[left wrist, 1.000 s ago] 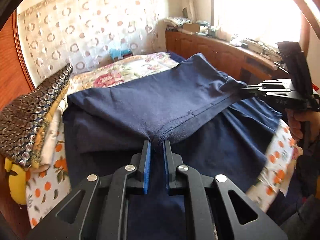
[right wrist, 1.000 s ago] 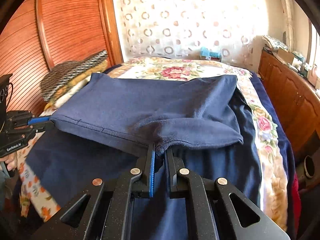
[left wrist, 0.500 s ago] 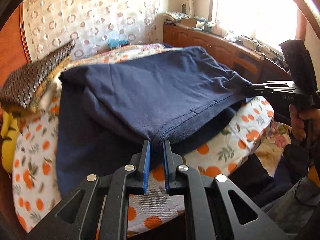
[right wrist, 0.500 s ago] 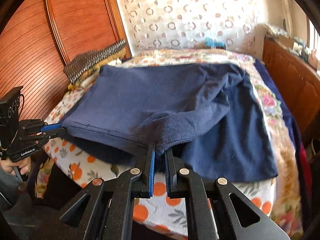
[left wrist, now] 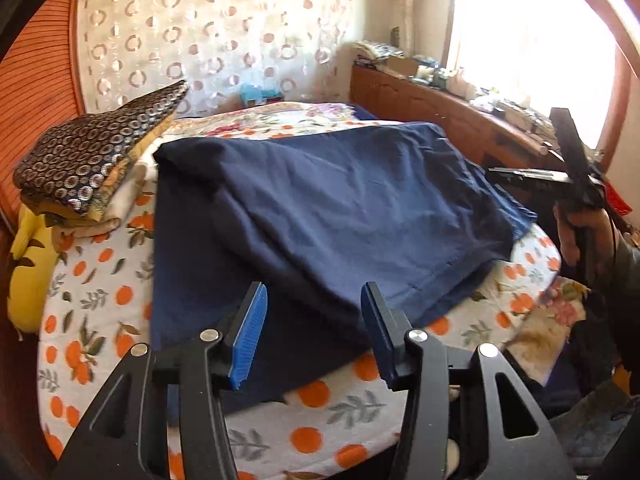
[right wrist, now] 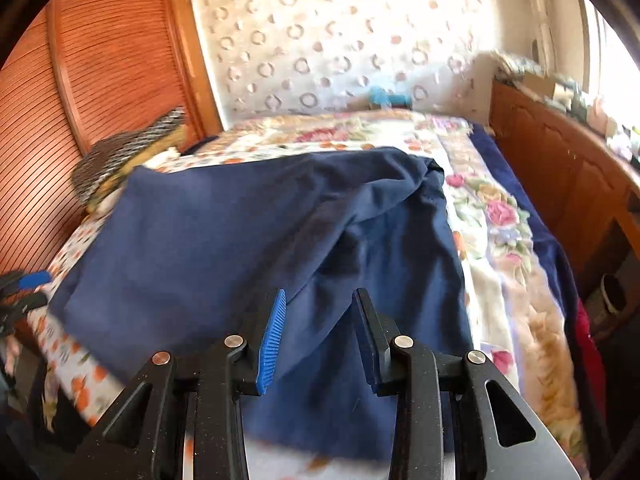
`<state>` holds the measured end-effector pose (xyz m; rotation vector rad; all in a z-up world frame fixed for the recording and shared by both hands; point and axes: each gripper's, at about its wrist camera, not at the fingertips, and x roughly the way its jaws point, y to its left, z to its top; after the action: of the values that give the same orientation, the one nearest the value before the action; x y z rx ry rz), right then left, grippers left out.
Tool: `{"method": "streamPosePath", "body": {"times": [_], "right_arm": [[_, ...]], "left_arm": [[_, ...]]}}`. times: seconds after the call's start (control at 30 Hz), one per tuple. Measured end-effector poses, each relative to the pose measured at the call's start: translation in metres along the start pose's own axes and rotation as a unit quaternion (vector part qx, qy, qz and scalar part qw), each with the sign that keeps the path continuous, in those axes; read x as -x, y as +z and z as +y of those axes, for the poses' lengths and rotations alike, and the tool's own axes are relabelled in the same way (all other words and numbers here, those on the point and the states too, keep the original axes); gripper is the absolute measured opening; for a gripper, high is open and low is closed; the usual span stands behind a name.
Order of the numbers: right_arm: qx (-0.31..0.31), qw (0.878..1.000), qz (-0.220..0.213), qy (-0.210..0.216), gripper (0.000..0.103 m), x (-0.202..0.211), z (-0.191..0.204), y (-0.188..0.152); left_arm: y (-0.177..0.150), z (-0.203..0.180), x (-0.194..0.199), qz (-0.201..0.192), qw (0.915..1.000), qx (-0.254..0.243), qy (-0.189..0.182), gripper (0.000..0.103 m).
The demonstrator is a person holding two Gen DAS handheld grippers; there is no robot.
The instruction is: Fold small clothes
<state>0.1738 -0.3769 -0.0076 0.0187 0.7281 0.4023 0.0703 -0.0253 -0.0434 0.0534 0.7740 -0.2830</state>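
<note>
Two black hand-held grippers, left gripper (left wrist: 312,320) and right gripper (right wrist: 318,328), are hovering with jaws spread wide, gripping nothing. The folded navy-blue cotton garment (left wrist: 320,216) is lying across the near edge of the orange-print bedspread (left wrist: 92,308).

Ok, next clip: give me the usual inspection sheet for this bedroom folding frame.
Surface: bed with orange-print sheet, floral cover behind.
Job's things: navy garment lying folded over on the sheet.
Clutter: stack of folded fabrics at the left edge; yellow cushion.
Grippers: left gripper open, empty; right gripper open, empty.
Cables: nothing seen.
Surroundings: wooden cabinet with small items, patterned curtain.
</note>
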Motion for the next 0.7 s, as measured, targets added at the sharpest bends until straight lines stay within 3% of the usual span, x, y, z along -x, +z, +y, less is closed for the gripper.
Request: {"method": "streamPosePath", "body": {"times": [0.13, 0.3, 0.37, 0.53, 0.7], "right_arm": [[-0.010, 0.999, 0.027, -0.019, 0.020, -0.035, -0.010, 0.021], [0.005, 0.998, 0.063, -0.030, 0.013, -0.056, 0.001, 0.026], [0.005, 0.998, 0.048, -0.037, 0.008, -0.043, 0.001, 0.024], [-0.016, 0.998, -0.019, -0.051, 0.007, 0.027, -0.002, 0.019], [-0.029, 0.997, 0.007, -0.070, 0.008, 0.043, -0.011, -0.006]], "left_arm": [[-0.001, 0.016, -0.006, 0.011, 0.9998, 0.016, 0.011, 0.051], [-0.006, 0.032, -0.011, 0.010, 0.9991, 0.034, 0.024, 0.051], [-0.007, 0.038, -0.011, 0.007, 0.9986, 0.042, 0.031, 0.051], [-0.005, 0.054, -0.011, -0.005, 0.9969, 0.068, 0.040, 0.051], [-0.003, 0.070, -0.019, -0.005, 0.9948, 0.088, 0.052, 0.051]]}}
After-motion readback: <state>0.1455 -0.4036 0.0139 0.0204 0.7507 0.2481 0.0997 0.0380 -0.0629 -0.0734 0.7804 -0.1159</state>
